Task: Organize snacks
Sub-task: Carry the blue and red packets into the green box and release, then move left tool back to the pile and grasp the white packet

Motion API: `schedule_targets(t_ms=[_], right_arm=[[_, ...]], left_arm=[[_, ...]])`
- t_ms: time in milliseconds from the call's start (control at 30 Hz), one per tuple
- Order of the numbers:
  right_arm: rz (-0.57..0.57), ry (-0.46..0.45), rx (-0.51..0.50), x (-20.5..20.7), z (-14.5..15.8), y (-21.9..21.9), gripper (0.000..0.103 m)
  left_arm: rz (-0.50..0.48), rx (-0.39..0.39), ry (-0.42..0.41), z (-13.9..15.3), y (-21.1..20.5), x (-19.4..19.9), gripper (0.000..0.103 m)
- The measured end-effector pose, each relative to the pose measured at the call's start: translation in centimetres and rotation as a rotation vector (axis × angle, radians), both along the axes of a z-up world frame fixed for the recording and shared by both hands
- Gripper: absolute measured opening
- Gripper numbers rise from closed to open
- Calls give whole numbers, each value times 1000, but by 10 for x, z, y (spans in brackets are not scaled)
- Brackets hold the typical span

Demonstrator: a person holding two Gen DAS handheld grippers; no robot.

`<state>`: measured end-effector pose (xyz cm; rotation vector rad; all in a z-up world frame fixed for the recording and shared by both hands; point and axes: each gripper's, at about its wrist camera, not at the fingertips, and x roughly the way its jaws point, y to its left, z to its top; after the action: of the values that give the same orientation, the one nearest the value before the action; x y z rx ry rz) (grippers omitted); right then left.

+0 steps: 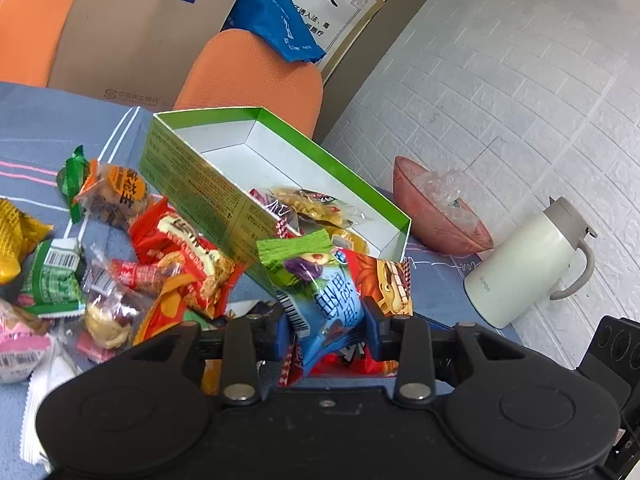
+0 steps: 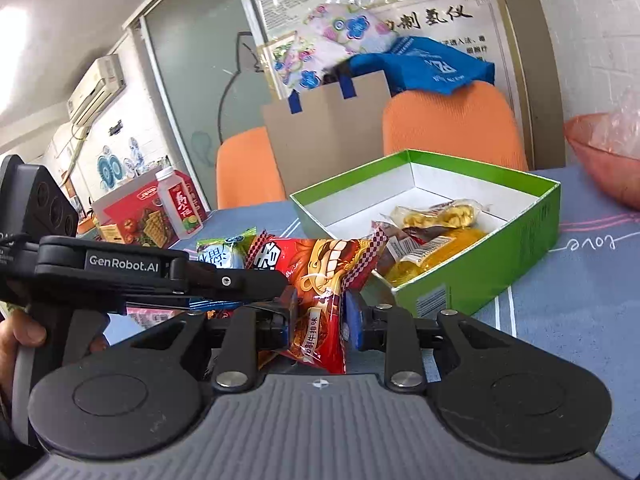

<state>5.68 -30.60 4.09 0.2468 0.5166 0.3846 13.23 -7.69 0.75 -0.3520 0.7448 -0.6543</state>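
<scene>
Green box point(image 2: 540, 216) — white inside; orange chairs point(image 2: 452, 124)

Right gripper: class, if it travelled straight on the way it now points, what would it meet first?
Probably the green box. The right gripper, shut on the red snack packet, points at the box's near corner and open top; depth is unclear, so the packet might touch its rim first.
</scene>
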Motion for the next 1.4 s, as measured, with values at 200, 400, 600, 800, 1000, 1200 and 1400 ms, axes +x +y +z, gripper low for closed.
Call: schedule_targets(t_ms=[200, 400, 600, 800, 1000, 1200, 1400], right_arm=[[-45, -52, -5, 19, 19, -9, 47], [-114, -88, 2, 48, 23, -23, 47], [-165, -71, 15, 71, 10, -39, 47], [-182, -55, 18, 86, -9, -51, 48], [-187, -85, -136, 81, -24, -44, 103], [-201, -204, -204, 49, 8, -35, 103], [-147, -240, -163, 5, 23, -18, 103]], left_arm=[[-23, -5, -28, 24, -14, 33, 68], [-44, 9, -35, 32, -38, 71, 68], [-60, 13, 0, 20, -57, 107, 68], [-68, 53, 17, 2, -70, 125, 70], [41, 98, -53, -2, -54, 113, 103], [54, 39, -74, 32, -23, 82, 103], [70, 70, -113, 43, 7, 30, 103]])
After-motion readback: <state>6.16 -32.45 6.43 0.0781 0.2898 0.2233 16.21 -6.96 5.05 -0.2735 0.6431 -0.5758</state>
